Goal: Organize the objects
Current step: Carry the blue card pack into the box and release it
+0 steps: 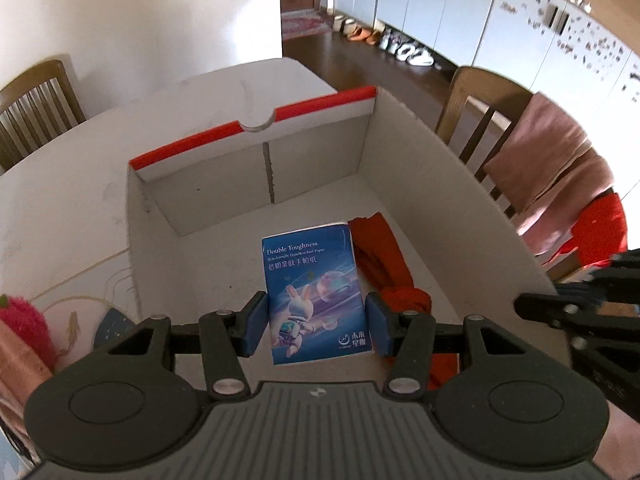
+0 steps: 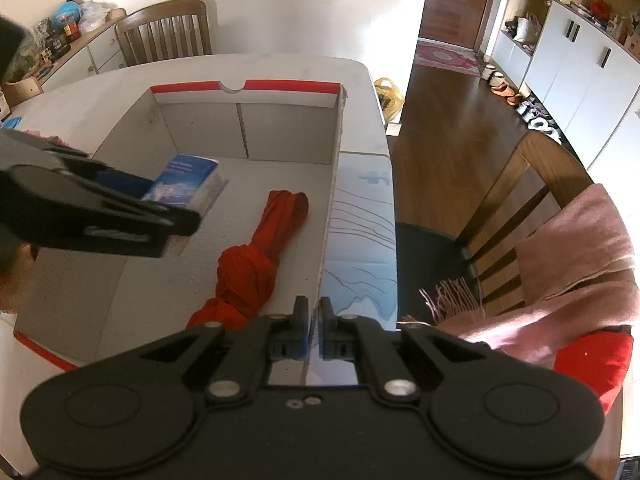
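A white cardboard box point(image 1: 400, 128) with a red rim stands on the table. My left gripper point(image 1: 316, 328) is shut on a blue tissue pack point(image 1: 316, 284) with a rabbit print and holds it inside the box, above the floor. A knotted red cloth point(image 1: 380, 264) lies on the box floor to the right of the pack. In the right wrist view the pack point(image 2: 188, 180), the cloth point(image 2: 256, 256) and the left gripper show too. My right gripper point(image 2: 315, 312) is shut on the box's right wall point(image 2: 332, 184) at its near end.
A red plush strawberry point(image 1: 24, 324) and pink cloth lie on the table left of the box. A wooden chair point(image 2: 520, 208) with a pink scarf point(image 2: 580, 272) stands right of the table. Another chair point(image 2: 168, 28) stands at the far side.
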